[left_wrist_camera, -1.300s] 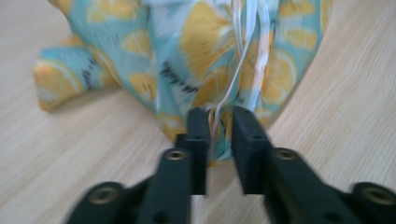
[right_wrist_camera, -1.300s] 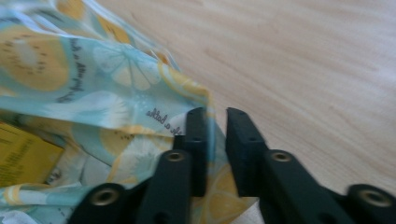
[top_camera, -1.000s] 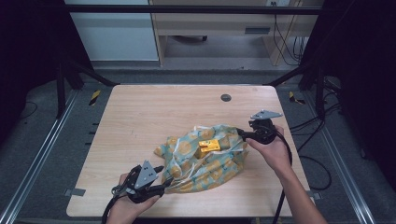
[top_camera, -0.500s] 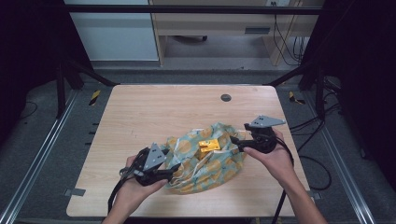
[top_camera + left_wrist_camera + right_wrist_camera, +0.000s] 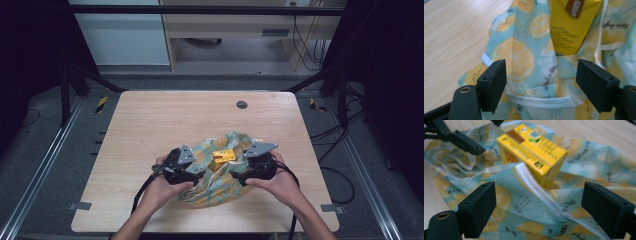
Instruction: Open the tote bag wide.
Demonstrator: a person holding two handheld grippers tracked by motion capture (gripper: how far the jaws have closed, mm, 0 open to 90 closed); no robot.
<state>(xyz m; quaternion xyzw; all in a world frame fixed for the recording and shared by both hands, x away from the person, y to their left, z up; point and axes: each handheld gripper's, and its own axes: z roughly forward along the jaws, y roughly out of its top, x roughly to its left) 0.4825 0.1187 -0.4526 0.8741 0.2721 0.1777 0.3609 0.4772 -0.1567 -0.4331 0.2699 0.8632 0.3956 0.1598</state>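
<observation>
Both hand-held grippers (image 5: 197,176) closed in — cloth bag (image 5: 220,186) between.

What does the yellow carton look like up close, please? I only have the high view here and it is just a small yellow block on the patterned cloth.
Observer: In the right gripper view the yellow carton is a box printed with small text, standing partly behind a white-edged fold of the cloth bag.
Operator: Is the right hand-held gripper gripping that fold?
Observer: No, the right hand-held gripper is open, its jaws either side of the fold, having just opened.
Operator: And the left one?
Observer: The left hand-held gripper is open too, just widened, with the white hem between its jaws.
</observation>
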